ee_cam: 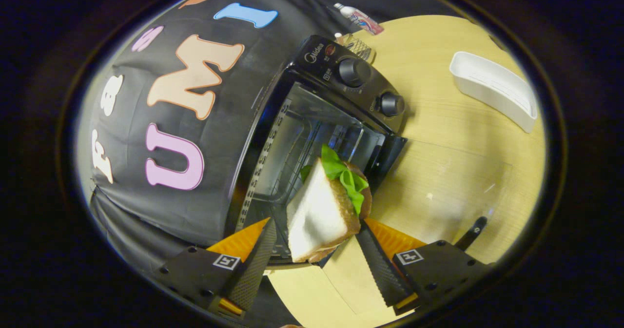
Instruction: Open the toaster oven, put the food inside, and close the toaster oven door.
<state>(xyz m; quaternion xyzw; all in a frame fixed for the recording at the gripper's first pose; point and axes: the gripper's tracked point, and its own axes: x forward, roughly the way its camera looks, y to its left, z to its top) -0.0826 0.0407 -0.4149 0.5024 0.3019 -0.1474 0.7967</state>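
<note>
While the gripper [312, 250] is clamping the sandwich [324, 211] between both fingers just before the open toaster oven [336, 108] on the table [453, 172], the soft, light bread is looking easily crushed, its lettuce [348, 177] loose, so a gentle hold across the flat slices is suiting it best.

The sandwich [321, 211] hides the toaster oven's [321, 123] lower cavity.
</note>
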